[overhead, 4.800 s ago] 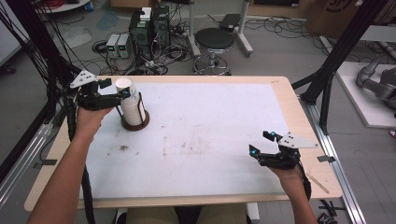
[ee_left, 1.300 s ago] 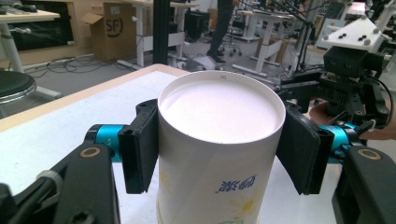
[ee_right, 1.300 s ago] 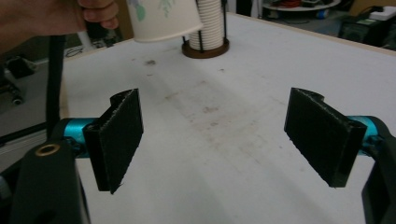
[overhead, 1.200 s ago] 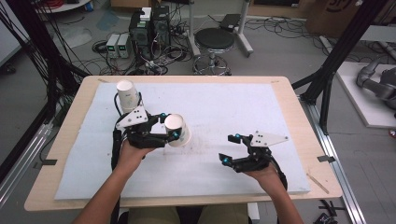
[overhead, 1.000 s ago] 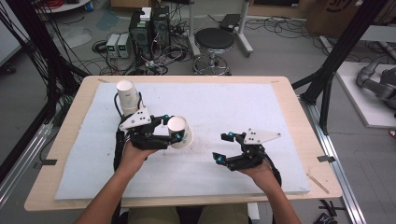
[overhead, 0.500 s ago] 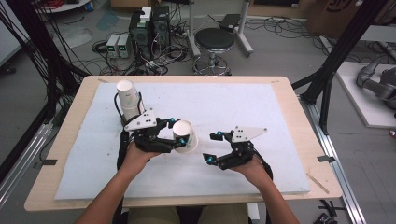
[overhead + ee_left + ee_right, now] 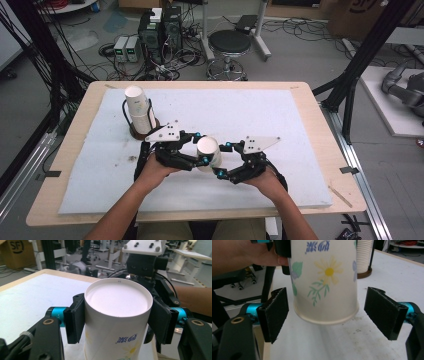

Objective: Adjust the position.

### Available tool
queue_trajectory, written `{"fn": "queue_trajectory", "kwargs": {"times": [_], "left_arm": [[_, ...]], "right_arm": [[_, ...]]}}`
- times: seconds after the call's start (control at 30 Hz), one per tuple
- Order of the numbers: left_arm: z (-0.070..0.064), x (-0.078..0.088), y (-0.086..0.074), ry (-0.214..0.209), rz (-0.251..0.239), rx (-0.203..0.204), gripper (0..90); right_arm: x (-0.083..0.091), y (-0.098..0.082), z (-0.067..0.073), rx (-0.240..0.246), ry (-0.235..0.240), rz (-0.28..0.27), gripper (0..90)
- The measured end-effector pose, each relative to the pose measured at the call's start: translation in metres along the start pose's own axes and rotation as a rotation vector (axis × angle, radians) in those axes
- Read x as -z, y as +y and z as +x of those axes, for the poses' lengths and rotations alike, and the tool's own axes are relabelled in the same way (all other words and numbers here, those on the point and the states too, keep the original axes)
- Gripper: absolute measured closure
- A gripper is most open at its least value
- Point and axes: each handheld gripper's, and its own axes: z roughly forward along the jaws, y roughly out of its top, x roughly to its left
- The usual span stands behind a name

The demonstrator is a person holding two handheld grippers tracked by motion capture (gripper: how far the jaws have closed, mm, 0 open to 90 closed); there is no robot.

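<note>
Paper cup (image 7: 208, 153): upside down, above mat (image 7: 280, 120), near its front middle, between left gripper (image 7: 199, 148) and right gripper (image 7: 224, 159). Cup stack (image 7: 140, 111): upright on mat, rear left, behind left gripper. Mat on table (image 7: 80, 117). Stool (image 7: 229, 44): on floor behind table.

Paper cup (image 7: 208, 153) held upside down above the tabletop (image 7: 300, 120)

White, printed with a yellow daisy, green leaves and blue lettering; flat base up, open rim down, clear of the white surface.

Overhead view, two close gripper-mounted views
</note>
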Motion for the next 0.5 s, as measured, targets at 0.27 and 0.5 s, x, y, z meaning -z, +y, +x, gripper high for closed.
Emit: {"fn": "queue_trajectory", "kwargs": {"times": [0.27,0.5], "left_arm": [[-0.0033,-0.0091,0.0001,-0.071,-0.009,0.005,35.9],[-0.0023,-0.0087,0.0002,-0.086,-0.032,0.022,35.9]], "right_arm": [[-0.0004,0.0007,0.0017,-0.003,0.032,-0.011,20.1],[-0.0005,-0.0029,-0.0005,-0.024,0.070,-0.030,24.8]]}}
